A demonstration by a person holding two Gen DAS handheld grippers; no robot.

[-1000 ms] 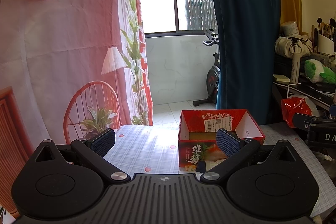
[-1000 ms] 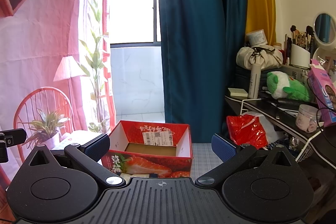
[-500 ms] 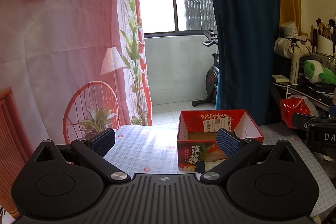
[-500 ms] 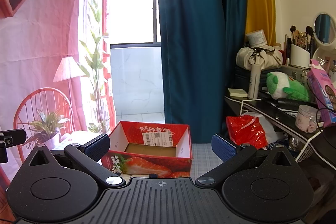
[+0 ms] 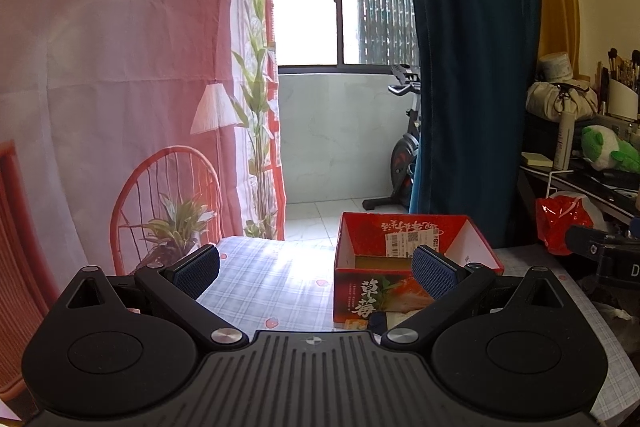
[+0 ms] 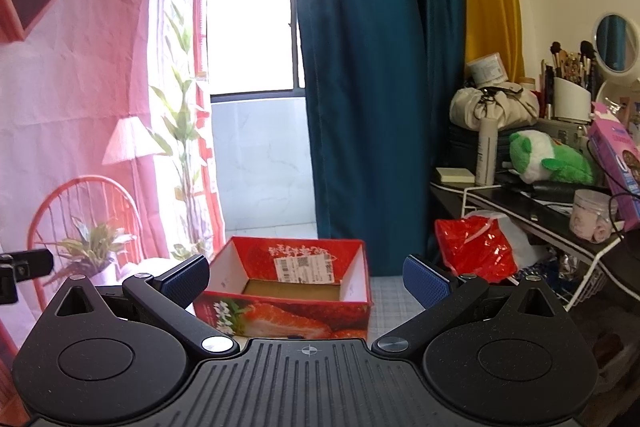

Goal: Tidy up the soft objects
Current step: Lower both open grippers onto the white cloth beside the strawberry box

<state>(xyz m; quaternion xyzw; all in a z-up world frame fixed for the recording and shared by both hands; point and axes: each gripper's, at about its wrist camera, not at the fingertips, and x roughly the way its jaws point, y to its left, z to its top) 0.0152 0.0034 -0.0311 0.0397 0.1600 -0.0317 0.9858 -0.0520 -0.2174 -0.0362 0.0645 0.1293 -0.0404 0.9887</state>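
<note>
A red strawberry-print cardboard box (image 5: 416,259) (image 6: 288,291) stands open-topped on the checked tablecloth (image 5: 272,279), its inside showing only a bare brown bottom. My left gripper (image 5: 316,271) is open and held level, with the box ahead and to its right. Just behind the box my right gripper (image 6: 306,279) hovers open, nothing between its blue pads. A green and white plush toy (image 6: 548,159) (image 5: 608,147) lies on the cluttered black shelf at the right.
A red plastic bag (image 6: 476,247) hangs below the shelf (image 6: 520,193), which carries a bottle, a tied beige bag (image 6: 494,107), brushes and a mirror. A teal curtain (image 6: 372,67) hangs behind the box. The pink printed backdrop (image 5: 120,87) covers the left side. An exercise bike (image 5: 404,155) stands beyond.
</note>
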